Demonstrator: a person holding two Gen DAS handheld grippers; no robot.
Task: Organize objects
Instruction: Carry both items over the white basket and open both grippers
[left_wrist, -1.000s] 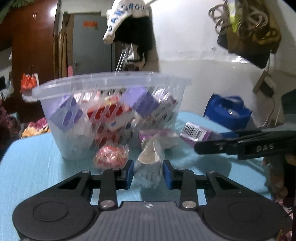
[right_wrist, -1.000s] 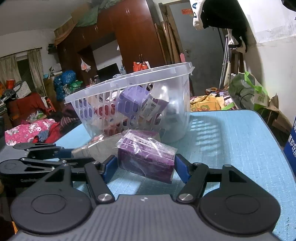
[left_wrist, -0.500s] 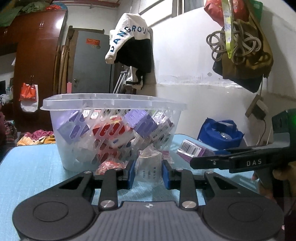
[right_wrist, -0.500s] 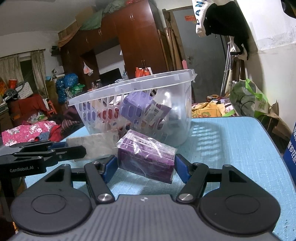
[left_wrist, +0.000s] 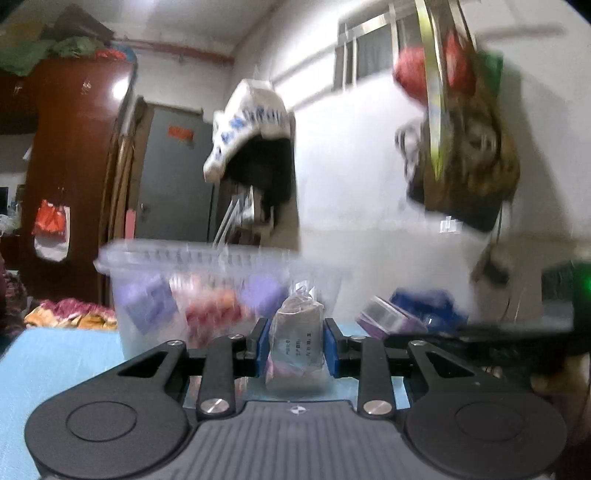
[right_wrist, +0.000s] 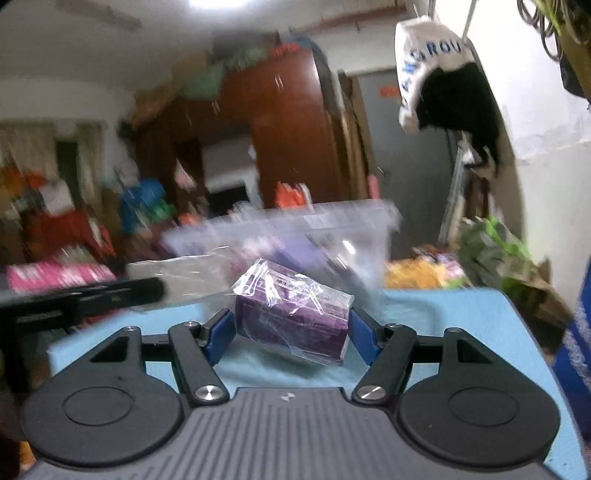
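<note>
Purple boxed packet (right_wrist: 291, 321) sits clamped in my right tool (right_wrist: 291, 330); my left tool (left_wrist: 294, 347) grips a grey wrapped packet (left_wrist: 295, 343), both just near of the clear basket (left_wrist: 192, 258) on the desk (right_wrist: 461, 332).

Left tongs (left_wrist: 293, 347) and right tongs (right_wrist: 291, 328) are each clamped on a wrapped packet.

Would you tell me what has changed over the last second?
Both grippers have lifted their loads off the table: the left gripper raises the grey packet, the right gripper the purple box. Both grips are unchanged, and the basket stays put.
</note>
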